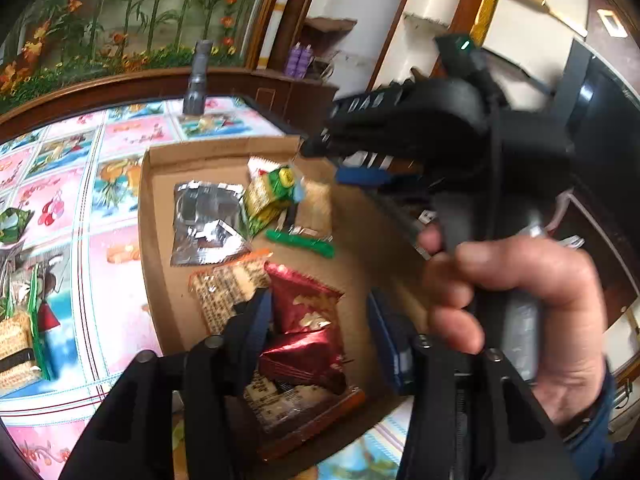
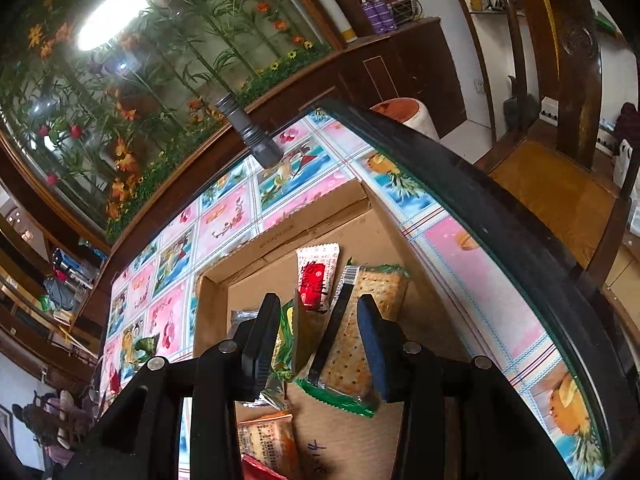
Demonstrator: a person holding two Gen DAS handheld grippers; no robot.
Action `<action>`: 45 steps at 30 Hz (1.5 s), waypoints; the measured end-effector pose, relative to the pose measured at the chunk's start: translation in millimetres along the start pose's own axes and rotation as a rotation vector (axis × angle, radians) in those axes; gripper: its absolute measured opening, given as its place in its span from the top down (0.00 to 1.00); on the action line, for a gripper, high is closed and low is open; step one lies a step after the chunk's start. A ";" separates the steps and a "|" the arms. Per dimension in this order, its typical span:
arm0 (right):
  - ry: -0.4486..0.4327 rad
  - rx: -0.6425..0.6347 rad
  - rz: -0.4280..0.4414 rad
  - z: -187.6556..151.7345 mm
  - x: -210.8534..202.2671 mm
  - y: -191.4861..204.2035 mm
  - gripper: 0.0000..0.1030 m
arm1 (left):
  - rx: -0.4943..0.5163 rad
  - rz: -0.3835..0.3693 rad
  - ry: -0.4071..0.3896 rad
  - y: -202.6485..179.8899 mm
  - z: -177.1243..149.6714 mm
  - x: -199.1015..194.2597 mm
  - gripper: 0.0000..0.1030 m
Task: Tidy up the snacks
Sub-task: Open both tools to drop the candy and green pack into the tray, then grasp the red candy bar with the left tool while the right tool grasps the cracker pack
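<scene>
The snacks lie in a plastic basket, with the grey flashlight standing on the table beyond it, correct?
No: the snacks lie in a cardboard box, not a plastic basket, as the left wrist view shows. The grey flashlight does stand on the table beyond it.

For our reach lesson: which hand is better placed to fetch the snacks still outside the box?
Probably left: the left tool is open, with the loose snacks on its side; the right tool hangs over the box's far end.
</scene>
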State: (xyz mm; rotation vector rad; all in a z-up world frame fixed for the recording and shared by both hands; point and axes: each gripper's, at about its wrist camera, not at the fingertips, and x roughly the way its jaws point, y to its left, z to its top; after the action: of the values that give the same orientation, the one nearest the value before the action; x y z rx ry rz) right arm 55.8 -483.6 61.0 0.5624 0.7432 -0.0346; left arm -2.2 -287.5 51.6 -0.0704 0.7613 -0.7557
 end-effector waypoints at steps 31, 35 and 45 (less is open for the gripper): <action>-0.116 -0.301 0.132 -24.5 -8.1 71.8 0.44 | -0.084 0.492 -0.260 129.4 -26.5 -153.1 0.35; -0.113 -0.319 0.140 -34.8 -9.7 89.3 0.44 | -0.156 0.573 -0.271 169.3 -30.8 -179.4 0.35; 0.146 -0.489 0.317 -117.7 11.7 193.8 0.35 | -0.434 0.607 -0.218 266.0 -47.5 -223.4 0.35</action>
State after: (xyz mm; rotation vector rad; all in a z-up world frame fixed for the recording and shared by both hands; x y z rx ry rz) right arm 33.6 -258.0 74.8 0.2090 0.7634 0.4760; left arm 18.3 62.2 65.7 -0.2941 0.6756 0.0025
